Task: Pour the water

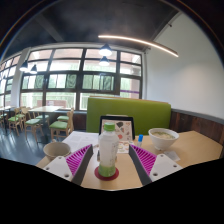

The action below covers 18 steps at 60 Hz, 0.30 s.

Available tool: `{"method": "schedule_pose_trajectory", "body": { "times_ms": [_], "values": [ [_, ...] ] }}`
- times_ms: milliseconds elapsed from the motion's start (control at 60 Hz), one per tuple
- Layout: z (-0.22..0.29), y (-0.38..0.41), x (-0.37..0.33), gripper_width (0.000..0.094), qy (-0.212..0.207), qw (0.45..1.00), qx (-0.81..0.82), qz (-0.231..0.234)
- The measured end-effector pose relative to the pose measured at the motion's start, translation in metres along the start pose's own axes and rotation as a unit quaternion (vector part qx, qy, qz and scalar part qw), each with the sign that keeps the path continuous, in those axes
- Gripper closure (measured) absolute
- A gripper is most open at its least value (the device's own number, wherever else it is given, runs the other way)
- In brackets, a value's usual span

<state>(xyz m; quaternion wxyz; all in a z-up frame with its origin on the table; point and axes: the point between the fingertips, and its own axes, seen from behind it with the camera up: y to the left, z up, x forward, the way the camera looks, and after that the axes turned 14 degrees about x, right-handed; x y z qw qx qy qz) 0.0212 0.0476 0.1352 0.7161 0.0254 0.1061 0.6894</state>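
Note:
A clear plastic bottle (107, 150) with a white label and greenish liquid at its base stands upright on a round red coaster (107, 172) on the wooden table (190, 148). It stands between my gripper's (107, 163) two fingers, with a gap at each side. The fingers' magenta pads (78, 158) flank it left and right. A white bowl (163, 138) sits beyond the right finger. Another pale bowl (57, 149) sits beyond the left finger.
A small card stand (117, 128) and a small blue-capped item (140, 138) are behind the bottle. A green booth backrest (128, 113) runs behind the table. Chairs and tables (25, 121) stand at the left by large windows.

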Motion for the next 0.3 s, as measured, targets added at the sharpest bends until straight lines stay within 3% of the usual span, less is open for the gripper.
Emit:
{"method": "schedule_pose_trajectory", "body": {
  "times_ms": [300],
  "values": [
    [-0.008,0.007,-0.166,0.0117,0.023,0.999,0.001,0.031]
  ]
}}
